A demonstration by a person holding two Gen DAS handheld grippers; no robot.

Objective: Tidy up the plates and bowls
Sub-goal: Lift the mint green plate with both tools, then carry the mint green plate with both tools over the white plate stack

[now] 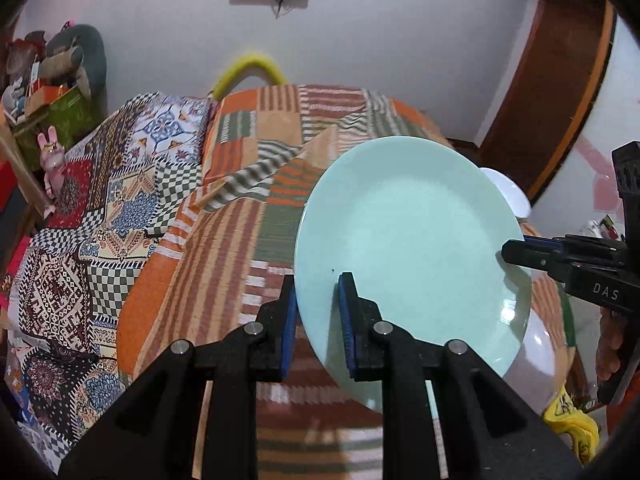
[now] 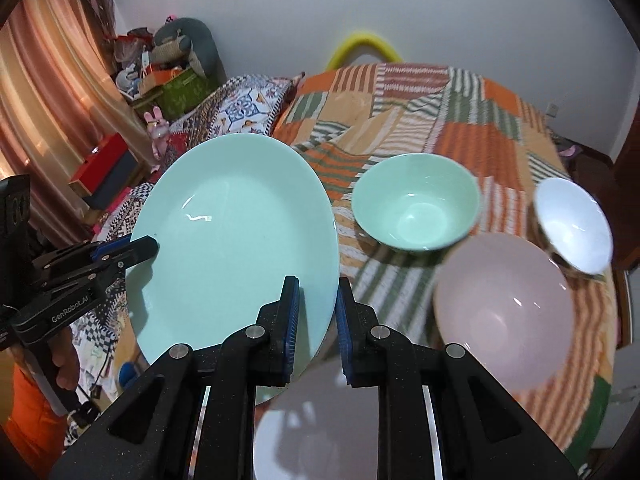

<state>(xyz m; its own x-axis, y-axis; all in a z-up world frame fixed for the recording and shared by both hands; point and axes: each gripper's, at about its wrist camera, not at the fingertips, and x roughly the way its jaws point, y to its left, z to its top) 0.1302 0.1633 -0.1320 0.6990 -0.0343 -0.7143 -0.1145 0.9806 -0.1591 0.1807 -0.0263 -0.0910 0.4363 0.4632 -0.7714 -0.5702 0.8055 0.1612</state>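
Observation:
A mint-green plate [image 1: 412,248] [image 2: 236,240] is held up above the bed by both grippers. My left gripper [image 1: 317,320] straddles its left rim, its blue pads on both faces; it also shows in the right wrist view [image 2: 144,246]. My right gripper [image 2: 316,320] straddles the opposite rim and also shows in the left wrist view [image 1: 510,252]. A pale pink plate [image 2: 320,412] [image 1: 538,348] lies below the held plate. On the bed stand a mint bowl [image 2: 416,202], a pink bowl [image 2: 506,312] and a white bowl [image 2: 574,224] [image 1: 508,190].
The bed carries an orange striped patchwork blanket [image 1: 248,184] [image 2: 460,120] and a checkered quilt [image 1: 80,240] on its left. A cluttered shelf [image 2: 168,80] and curtain [image 2: 48,92] stand far left. A yellow cloth [image 1: 572,424] lies lower right. A wooden door frame [image 1: 552,100] is to the right.

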